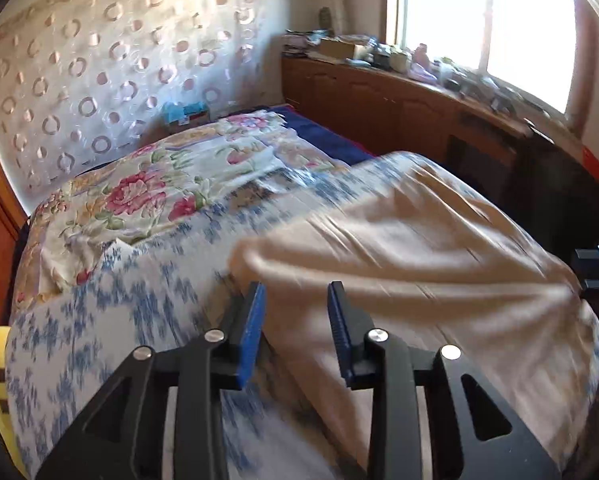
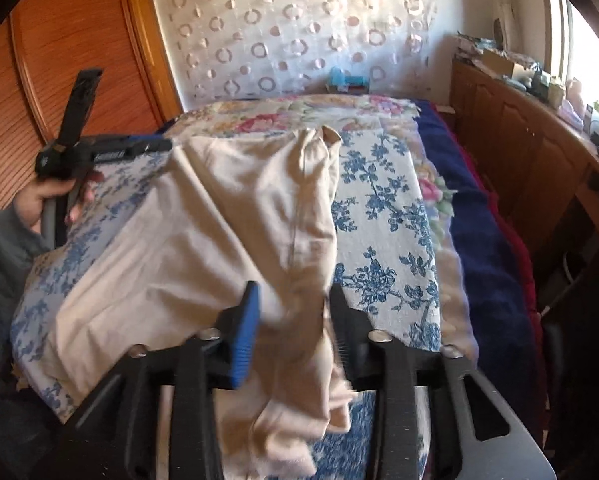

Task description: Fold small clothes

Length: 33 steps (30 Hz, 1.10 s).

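I find the left gripper (image 1: 296, 292) parted over the beige garment (image 1: 399, 240) at the bed's (image 1: 79, 340) near edge, gripping nothing, and the right gripper (image 2: 293, 294) parted around a fold, apparently unclamped.

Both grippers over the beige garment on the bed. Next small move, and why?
Probably close the right gripper on the cloth fold between its jaws and draw it flat. The beige garment lies rumpled on the blue-flowered sheet, bunched at that end, and the left gripper stands open with nothing gripped.
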Motion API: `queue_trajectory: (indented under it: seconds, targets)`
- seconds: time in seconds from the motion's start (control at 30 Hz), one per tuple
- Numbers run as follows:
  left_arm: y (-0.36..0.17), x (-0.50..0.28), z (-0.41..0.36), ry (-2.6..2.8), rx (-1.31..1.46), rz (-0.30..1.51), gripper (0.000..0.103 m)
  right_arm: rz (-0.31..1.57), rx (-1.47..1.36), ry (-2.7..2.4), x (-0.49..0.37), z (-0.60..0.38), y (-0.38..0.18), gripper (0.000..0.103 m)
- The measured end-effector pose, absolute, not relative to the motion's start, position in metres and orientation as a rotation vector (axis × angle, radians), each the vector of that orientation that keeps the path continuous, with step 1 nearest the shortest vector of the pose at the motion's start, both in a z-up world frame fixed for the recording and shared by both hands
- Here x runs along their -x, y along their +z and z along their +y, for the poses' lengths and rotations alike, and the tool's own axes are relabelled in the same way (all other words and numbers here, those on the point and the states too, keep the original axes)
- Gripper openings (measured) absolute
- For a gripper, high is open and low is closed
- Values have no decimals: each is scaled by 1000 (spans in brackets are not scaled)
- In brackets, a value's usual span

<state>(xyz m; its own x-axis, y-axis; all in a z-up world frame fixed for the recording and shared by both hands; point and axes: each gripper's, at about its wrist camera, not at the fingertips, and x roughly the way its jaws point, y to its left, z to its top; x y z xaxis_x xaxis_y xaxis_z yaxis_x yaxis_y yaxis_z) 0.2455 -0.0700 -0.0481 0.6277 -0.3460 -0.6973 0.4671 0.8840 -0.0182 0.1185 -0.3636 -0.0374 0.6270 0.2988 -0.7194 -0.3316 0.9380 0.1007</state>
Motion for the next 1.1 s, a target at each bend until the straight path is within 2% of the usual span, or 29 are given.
queue_trajectory:
  seconds: [0.3, 0.37, 0.43, 0.53, 1.0, 1.1]
  targets:
    - [-61, -128, -70, -536, -133, 809, 35, 854, 29, 371, -66, -376, -57, 50]
    - [-61, -111, -69, -530, -127, 805, 37, 857, 18, 369, -60, -380, -62, 55]
    - [-62, -98, -68, -527, -121, 809, 39, 854, 11, 351, -53, -381, -66, 66]
    - [-65, -78, -66, -520, -122, 815, 41, 861, -13, 334, -49, -382, -71, 67]
    - [-87, -57, -59, -519, -78, 850, 43, 867, 6, 315, -52, -363, -83, 68]
    - [-89, -53, -60, -518, -75, 852, 43, 854, -7, 315, -53, -362, -83, 70]
